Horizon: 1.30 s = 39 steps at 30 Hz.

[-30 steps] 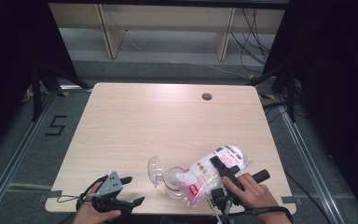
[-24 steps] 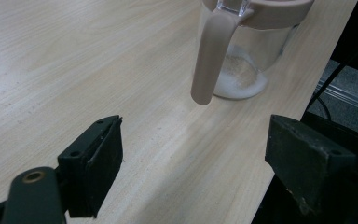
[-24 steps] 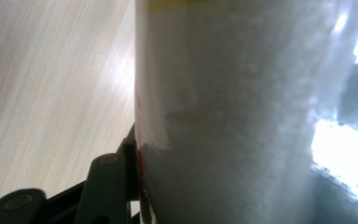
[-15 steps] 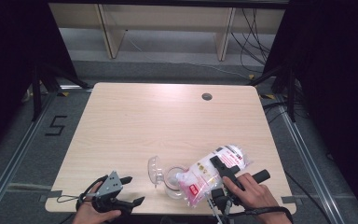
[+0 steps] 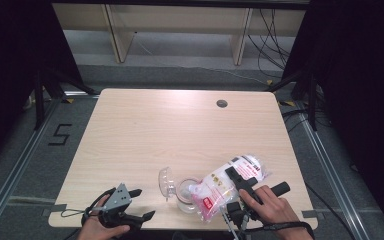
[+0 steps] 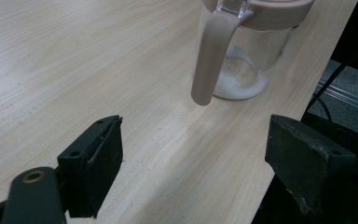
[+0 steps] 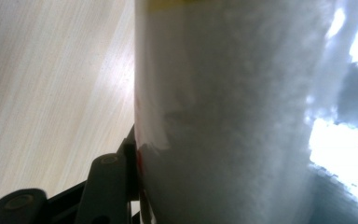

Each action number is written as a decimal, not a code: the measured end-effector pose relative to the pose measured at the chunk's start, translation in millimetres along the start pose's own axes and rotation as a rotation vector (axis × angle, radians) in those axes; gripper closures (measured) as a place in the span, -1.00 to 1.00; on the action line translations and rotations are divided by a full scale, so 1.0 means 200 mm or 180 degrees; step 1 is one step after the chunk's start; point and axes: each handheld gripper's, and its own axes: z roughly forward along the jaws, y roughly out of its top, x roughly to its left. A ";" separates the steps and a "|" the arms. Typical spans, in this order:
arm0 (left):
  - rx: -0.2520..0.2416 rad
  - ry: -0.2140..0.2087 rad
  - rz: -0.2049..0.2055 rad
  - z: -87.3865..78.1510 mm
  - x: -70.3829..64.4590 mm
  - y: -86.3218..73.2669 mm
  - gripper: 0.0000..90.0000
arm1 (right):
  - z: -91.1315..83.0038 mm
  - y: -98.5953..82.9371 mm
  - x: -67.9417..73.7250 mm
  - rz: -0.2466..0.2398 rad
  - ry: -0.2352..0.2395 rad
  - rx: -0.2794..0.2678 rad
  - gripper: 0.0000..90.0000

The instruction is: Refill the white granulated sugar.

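Counts:
- 1 desk (image 5: 145, 130), light wood.
- 1 round grommet hole (image 5: 222, 103), near the desk's far right corner.
- 1 clear jar (image 5: 186, 194) at the near edge, a little white powder in the bottom.
- 1 flip lid (image 5: 166, 181), clear, hinged open on the jar's left side.
- 1 plastic bag (image 5: 230, 182) of white powder, red and white print, near the near right corner.
- 2 tongs: left tongs (image 5: 139, 204) at the near left corner, right tongs (image 5: 234, 176) on the bag.
- 2 hands: left hand (image 5: 98, 230), right hand (image 5: 270, 207), one per tongs.
- 2 jaws per tongs, so 4 black jaws total.
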 end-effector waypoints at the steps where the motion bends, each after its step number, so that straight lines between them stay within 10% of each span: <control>1: -0.0001 0.0001 -0.0001 0.00 0.00 0.00 -0.59 | 0.00 0.00 0.00 -0.0044 -0.0008 -0.0013 0.15; 39: 0.0028 0.0025 0.0026 0.00 0.00 0.00 -0.59 | 0.00 0.01 -0.02 -0.0310 -0.0049 0.0105 0.16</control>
